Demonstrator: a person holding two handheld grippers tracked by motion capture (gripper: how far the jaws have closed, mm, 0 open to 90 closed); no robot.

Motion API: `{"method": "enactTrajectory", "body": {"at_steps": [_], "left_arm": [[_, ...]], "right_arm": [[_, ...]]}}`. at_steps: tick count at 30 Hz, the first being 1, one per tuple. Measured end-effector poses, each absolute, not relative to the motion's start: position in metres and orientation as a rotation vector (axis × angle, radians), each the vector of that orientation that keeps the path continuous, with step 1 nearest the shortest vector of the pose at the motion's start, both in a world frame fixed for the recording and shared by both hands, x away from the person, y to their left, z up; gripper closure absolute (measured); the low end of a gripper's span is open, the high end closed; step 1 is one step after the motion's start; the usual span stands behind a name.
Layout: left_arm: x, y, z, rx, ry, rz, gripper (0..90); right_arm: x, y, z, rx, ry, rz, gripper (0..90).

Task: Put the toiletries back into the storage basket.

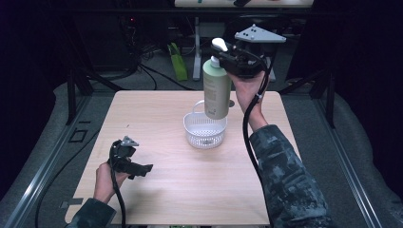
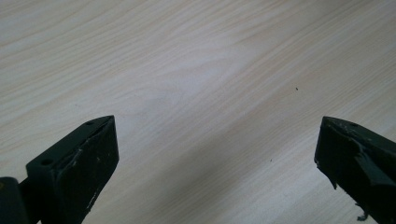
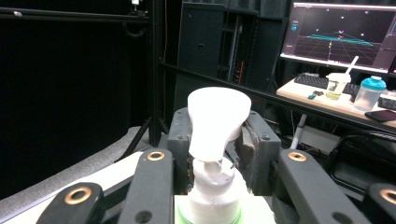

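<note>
So here's where I'm at. Big wooden table [image 1: 157, 142] in front of me, nothing much on it apart from a little white basket [image 1: 205, 129] sitting near the far middle. It's the perforated kind with a handle loop at the back, and as far as I can see there's nothing in it.

My right claw [image 1: 227, 56] is clamped on the neck of a pale green pump bottle [image 1: 216, 88], right under the white pump head [image 3: 217, 119]. In the right gripper view you can see the jaws pinching in on either side of the collar, so that grip looks solid. The bottle is hanging upright in the air, its bottom just above the basket and a bit toward the back rim of it. Not touching yet from what I can tell.

My left claw [image 1: 134, 166] is parked low over the near left part of the table, jaws spread wide with nothing between them, just bare wood in its view. It's well away from the action.

My read: I'm mid-placement, carrying the bottle over to drop it in the basket. Next move is going to need me to bring it slightly toward me so the base is centred over the opening, then lower it straight down until it's resting on the basket floor before I let go. The bottle is tall and the basket is shallow and light, so if I release early or off-centre it could tip over or drag the basket along. Might be worth steadying the basket with the left one.
</note>
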State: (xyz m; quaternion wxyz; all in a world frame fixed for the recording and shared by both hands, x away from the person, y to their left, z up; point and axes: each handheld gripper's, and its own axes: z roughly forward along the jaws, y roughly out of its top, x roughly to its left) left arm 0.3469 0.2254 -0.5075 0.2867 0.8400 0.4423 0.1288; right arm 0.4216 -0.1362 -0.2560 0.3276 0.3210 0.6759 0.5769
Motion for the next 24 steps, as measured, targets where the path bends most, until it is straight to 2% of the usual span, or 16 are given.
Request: {"method": "enactTrajectory", "body": {"at_steps": [24], "left_arm": [[0.347, 0.226, -0.507, 2.248, 1.178, 0.344, 0.0]], "right_arm": [[0.438, -0.120, -0.274, 0.867, 1.789, 1.518, 68.2]]}}
